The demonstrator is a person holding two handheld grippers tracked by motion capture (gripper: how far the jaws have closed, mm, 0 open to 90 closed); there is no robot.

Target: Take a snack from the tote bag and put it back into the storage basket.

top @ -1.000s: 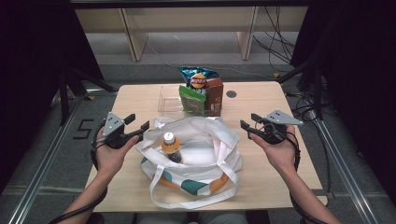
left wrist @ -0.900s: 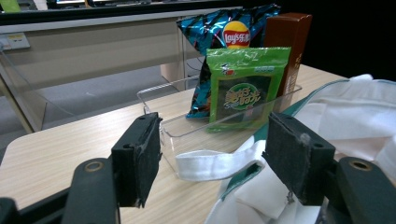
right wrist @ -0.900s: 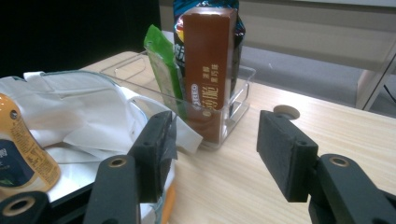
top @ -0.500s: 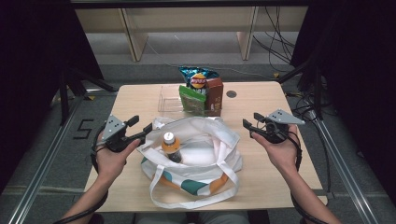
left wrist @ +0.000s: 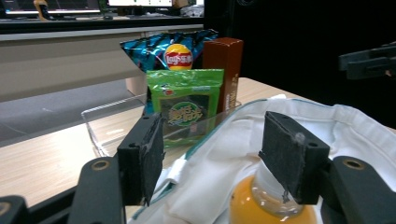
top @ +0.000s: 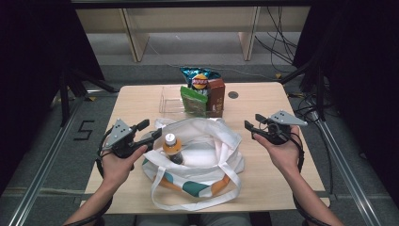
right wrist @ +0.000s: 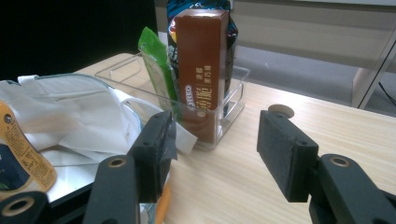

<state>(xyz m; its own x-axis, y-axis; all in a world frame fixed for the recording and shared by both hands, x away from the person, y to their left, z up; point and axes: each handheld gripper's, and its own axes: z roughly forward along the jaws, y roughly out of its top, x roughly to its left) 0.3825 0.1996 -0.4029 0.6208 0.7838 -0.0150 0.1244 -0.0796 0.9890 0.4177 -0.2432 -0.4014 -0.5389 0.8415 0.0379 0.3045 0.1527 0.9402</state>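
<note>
A white tote bag [top: 207,141] with teal and orange patches lies open mid-table. An orange drink bottle [top: 172,147] stands upright inside it at the left. My left gripper [top: 151,128] hovers open at the bag's left rim. In the left gripper view its jaws [left wrist: 212,149] frame the bag cloth [left wrist: 224,135], with the bottle [left wrist: 266,205] just behind the right pad. To the right of the bag my right gripper [top: 252,121] is held open above the table, and its jaws [right wrist: 215,149] point toward the brown box [right wrist: 201,70]. Neither holds anything.
A clear plastic bin [top: 169,101] at the table's back holds a blue chips bag [top: 200,77], a green packet [top: 192,99] and the brown box [top: 217,94]. A small dark disc [top: 233,94] sits right of the bin. The bag's handles [top: 197,200] trail toward the front edge.
The left gripper has drifted slightly toward me and closer to the bag's left rim. The right gripper has hardly moved. Both stayed open.
</note>
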